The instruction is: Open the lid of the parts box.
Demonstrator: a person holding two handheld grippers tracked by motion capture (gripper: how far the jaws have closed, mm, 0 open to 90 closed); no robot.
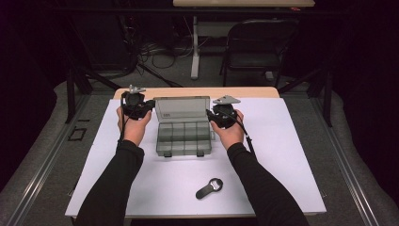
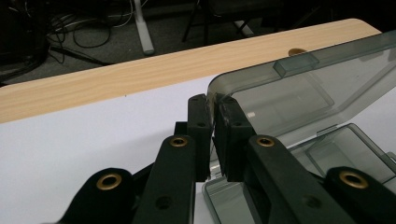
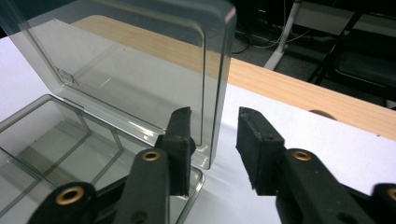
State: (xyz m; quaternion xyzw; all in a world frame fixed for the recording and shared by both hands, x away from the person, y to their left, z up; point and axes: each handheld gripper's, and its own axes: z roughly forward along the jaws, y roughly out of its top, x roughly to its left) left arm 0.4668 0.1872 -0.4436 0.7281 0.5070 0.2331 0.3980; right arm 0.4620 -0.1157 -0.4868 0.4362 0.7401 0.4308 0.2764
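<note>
Black and flat, a bottle opener (image 1: 210,188) lies nearest the person at about 6 o'clock on the white mat (image 1: 282,141), well clear of the work. Beyond it, mid-table, sits the smoky plastic organiser box (image 1: 183,139), its lid (image 1: 181,109) standing upright. The left gripper (image 2: 212,135) at 10 o'clock is clamped on the lid's left edge. The right gripper (image 3: 212,140) at 2 o'clock straddles the right edge with its jaws parted, pads off the plastic. To do this step well, the left should probably keep steady while the right backs away without nudging the lid. Nothing blocks either hand. Farther off stand the wooden table edge (image 1: 197,92) and a folding chair (image 1: 259,47).
</note>
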